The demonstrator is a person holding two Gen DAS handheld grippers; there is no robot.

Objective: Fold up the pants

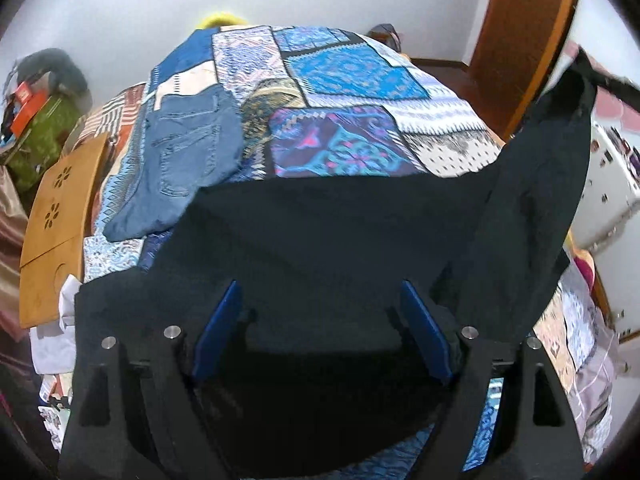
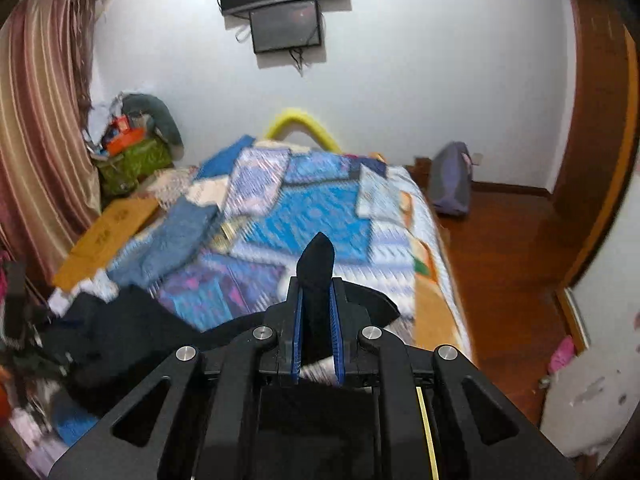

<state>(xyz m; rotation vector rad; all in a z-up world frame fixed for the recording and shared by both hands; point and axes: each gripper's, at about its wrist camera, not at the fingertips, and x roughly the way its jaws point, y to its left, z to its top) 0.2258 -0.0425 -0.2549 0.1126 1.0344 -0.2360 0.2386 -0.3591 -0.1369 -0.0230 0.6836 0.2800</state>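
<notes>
Black pants [image 1: 320, 236] lie spread over the near end of a patchwork bedspread [image 1: 352, 72]. My left gripper [image 1: 320, 300] is open, its blue pads [image 1: 218, 328] wide apart just above the black cloth. One part of the pants [image 1: 552, 152] is lifted up at the right. My right gripper [image 2: 317, 300] is shut on a fold of the black pants [image 2: 317, 264], which sticks up between the pads. The rest of the pants [image 2: 120, 328] hangs down to the left onto the bed.
Folded blue jeans [image 1: 188, 152] lie on the bed's left side, also in the right wrist view [image 2: 176, 236]. A wooden tray table [image 1: 56, 216] stands at the left edge. A green basket of clutter [image 2: 128, 160], a curtain [image 2: 36, 120], a backpack [image 2: 450, 184] and wooden floor [image 2: 504, 264] surround the bed.
</notes>
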